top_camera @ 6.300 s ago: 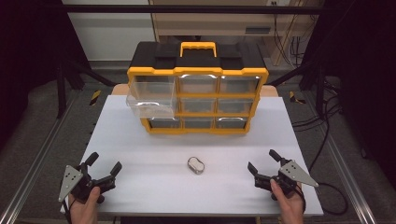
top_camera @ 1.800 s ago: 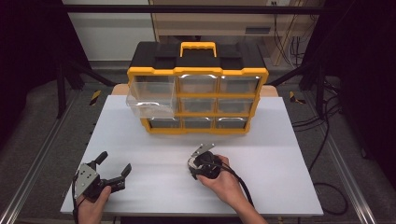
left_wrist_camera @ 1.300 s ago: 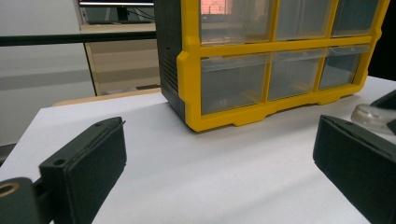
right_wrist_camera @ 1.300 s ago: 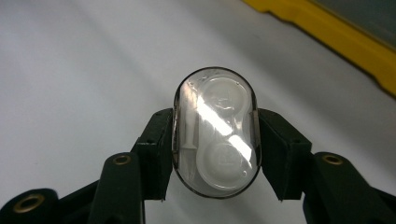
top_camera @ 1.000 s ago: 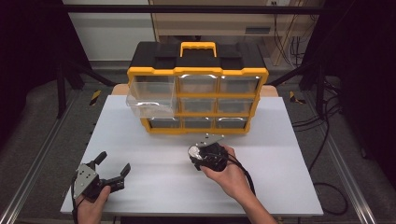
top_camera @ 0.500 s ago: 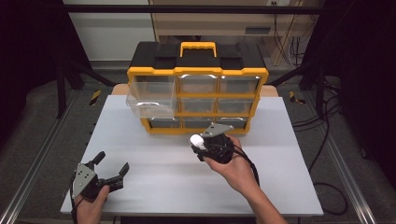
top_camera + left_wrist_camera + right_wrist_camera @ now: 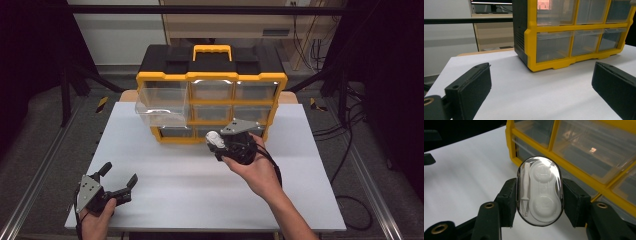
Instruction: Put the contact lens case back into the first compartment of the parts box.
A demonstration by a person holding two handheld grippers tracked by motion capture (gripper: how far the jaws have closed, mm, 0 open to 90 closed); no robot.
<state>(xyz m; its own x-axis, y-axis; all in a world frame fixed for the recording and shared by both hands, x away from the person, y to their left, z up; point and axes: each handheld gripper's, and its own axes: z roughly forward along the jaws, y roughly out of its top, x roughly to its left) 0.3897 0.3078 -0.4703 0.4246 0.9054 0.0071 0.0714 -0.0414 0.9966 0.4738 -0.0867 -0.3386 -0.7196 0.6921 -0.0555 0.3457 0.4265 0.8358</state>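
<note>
My left gripper [image 7: 119,188] sits wide open and empty near the front of the table [image 7: 165,160]. Right gripper [image 7: 218,145] is clamped on the clear contact lens case [image 7: 539,190], held up just in front of the yellow drawer organizer [image 7: 212,95]. No readable writing on the case.

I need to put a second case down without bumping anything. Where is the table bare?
Bare: the white table between the left gripper and the right gripper, and its right side. Crowded: the back, by the organizer and its pulled-out drawer.
</note>
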